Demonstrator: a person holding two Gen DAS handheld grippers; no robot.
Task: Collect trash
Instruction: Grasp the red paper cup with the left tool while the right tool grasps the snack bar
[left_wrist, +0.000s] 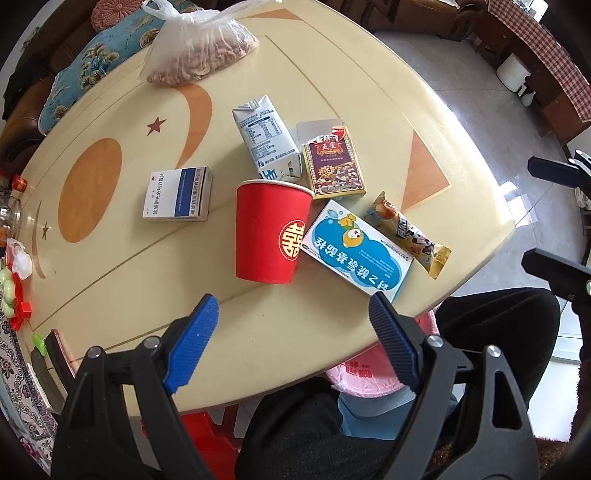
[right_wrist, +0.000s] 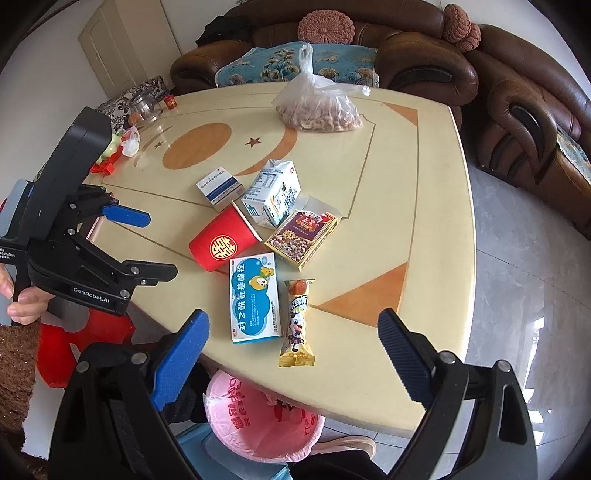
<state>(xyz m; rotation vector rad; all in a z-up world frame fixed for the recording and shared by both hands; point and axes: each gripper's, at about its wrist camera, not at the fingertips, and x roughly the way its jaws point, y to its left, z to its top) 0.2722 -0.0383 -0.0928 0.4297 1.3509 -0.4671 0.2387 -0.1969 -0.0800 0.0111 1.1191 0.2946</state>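
Nothing looks collected yet: the red paper cup (left_wrist: 271, 230), milk carton (left_wrist: 267, 138), blue medicine box (left_wrist: 356, 249), snack wrapper (left_wrist: 408, 234), card box (left_wrist: 334, 166) and white pill box (left_wrist: 179, 194) all lie on the worktop (left_wrist: 122, 280). The pink-lined bin (right_wrist: 264, 417) waits below its near edge. Both the left gripper (left_wrist: 293, 343) and right gripper (right_wrist: 293, 360) hover with fingers spread, empty; the cup lies at twelve o'clock just beyond the left gripper's fingers.
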